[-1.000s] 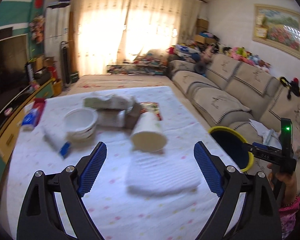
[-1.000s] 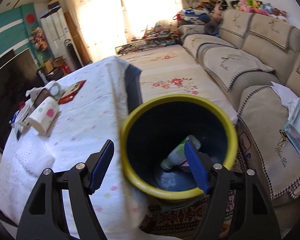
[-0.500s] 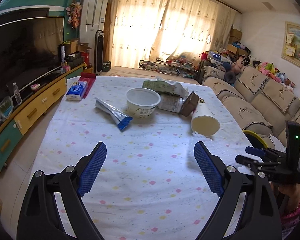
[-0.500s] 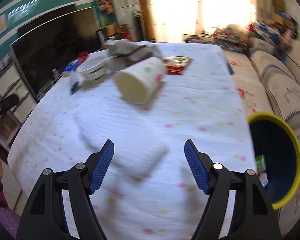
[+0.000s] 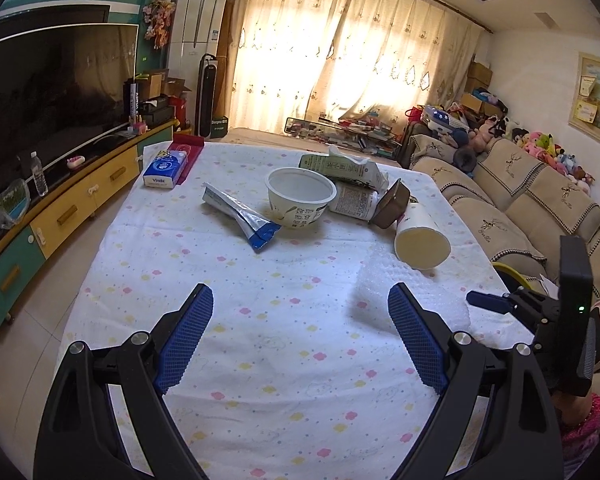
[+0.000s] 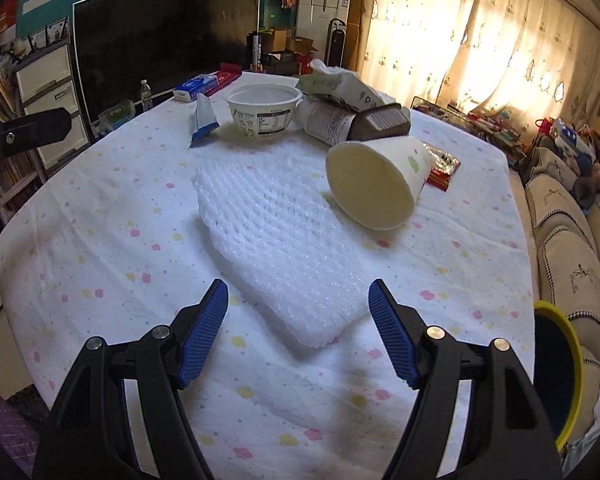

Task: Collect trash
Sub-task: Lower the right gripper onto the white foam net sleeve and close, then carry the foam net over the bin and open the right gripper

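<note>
Trash lies on the white dotted tablecloth (image 5: 259,340): a white foam net sleeve (image 6: 275,240), a tipped paper cup (image 6: 380,180), a white bowl (image 5: 302,196), a crumpled carton (image 5: 344,168), a brown tub (image 5: 392,204) and a blue-tipped wrapper (image 5: 239,216). My right gripper (image 6: 297,332) stands open just short of the foam sleeve's near end, nothing between its fingers. My left gripper (image 5: 300,340) is open over bare cloth, well short of the trash. The yellow-rimmed bin (image 6: 556,376) sits off the table's right edge.
A tissue pack (image 5: 165,168) and red pouch (image 5: 185,148) lie at the far left of the table. A sofa (image 5: 520,208) runs along the right, a TV (image 5: 47,92) and low cabinet along the left. A red sachet (image 6: 442,168) lies behind the cup.
My right gripper swung away from the bin to face the table, now close over the foam sleeve. My left gripper pulled back and turned left, then held still. Both stayed open.
</note>
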Demonstrator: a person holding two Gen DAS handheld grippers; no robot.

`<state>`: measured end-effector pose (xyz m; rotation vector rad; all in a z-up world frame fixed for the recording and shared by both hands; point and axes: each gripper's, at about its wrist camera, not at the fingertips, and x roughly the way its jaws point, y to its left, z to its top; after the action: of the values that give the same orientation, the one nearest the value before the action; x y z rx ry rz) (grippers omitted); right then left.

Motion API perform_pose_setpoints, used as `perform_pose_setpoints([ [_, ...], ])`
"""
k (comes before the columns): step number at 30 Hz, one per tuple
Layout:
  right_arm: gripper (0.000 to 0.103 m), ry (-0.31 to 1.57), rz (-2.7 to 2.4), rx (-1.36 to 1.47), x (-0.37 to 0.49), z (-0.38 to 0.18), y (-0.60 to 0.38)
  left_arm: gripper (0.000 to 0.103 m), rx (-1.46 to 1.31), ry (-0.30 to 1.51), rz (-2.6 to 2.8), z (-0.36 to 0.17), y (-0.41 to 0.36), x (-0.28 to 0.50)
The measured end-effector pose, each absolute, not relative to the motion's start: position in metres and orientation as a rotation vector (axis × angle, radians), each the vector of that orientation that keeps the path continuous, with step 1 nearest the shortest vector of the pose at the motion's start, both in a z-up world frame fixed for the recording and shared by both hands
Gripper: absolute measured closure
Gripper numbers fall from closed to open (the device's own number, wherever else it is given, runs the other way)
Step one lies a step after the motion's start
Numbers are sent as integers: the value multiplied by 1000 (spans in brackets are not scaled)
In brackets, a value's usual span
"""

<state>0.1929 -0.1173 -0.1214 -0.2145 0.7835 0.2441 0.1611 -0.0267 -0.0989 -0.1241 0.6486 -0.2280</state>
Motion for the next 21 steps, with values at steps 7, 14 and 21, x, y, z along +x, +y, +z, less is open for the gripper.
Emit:
perform_pose_setpoints([
  [7, 34, 782, 310, -358, 202, -121, -103, 15, -132, 655, -237, -104, -30, 162],
  [14, 36, 839, 348, -420, 222, -143, -86, 15, -138, 653, -233, -107, -30, 162],
  [21, 87, 848, 323, -317, 229, -136, -100, 15, -149, 660, -229, -112, -27, 165],
])
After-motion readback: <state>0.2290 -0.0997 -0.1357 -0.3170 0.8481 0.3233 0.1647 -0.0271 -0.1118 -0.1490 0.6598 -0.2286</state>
